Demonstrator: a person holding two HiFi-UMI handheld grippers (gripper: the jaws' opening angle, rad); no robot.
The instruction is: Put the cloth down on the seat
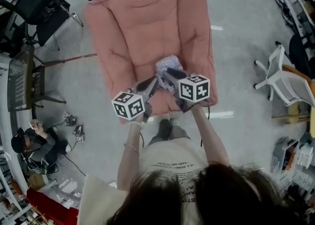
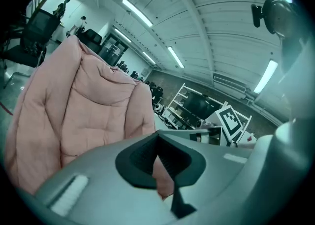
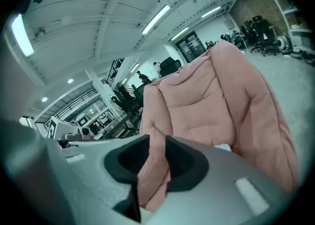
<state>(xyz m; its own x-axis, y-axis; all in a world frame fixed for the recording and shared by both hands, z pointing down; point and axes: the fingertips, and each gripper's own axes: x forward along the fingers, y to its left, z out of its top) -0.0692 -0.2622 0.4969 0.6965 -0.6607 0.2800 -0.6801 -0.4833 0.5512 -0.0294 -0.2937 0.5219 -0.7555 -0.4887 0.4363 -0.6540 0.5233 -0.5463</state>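
Observation:
A pale patterned cloth (image 1: 170, 63) lies crumpled on the front of the pink padded chair's seat (image 1: 142, 32). My right gripper (image 1: 165, 74) reaches to the cloth's near edge. In the right gripper view its jaws (image 3: 156, 143) stand apart with only pink padding (image 3: 211, 96) showing in the gap, and a sliver of the cloth (image 3: 224, 147) peeks out to the right of them. My left gripper (image 1: 152, 83) sits just left of the cloth. The left gripper view shows its jaws (image 2: 158, 143) closed tip to tip, nothing visibly held, with the chair back (image 2: 93, 101) ahead.
Black office chairs (image 1: 37, 7) stand at the back left and a white chair (image 1: 278, 79) at the right. A person (image 1: 37, 143) sits on the floor at the lower left among small items. Shelving lines the right edge (image 1: 300, 155). Grey floor surrounds the pink chair.

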